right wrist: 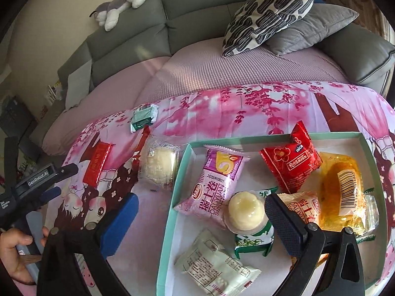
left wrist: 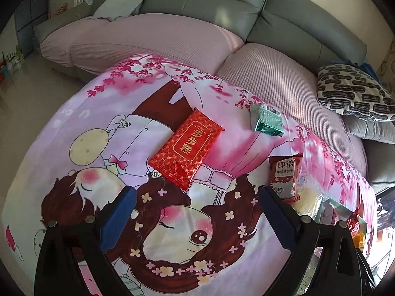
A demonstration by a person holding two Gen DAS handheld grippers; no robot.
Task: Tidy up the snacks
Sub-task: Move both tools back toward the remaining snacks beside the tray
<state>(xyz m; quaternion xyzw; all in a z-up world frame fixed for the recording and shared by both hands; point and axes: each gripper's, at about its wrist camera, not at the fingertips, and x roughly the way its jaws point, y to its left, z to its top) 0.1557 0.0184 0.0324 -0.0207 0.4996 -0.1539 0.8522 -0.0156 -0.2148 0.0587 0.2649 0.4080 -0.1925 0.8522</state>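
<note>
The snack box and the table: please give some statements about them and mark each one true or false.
1. The red gold-patterned packet lies inside the teal box. False: it lies on the cartoon cloth, outside the box.
2. Both grippers, left and right, are open and hold nothing. True.
3. The green packet lies outside the box, near the sofa edge. True.
4. The box is empty. False: several snacks lie in it, among them a pink Swiss roll packet.
</note>
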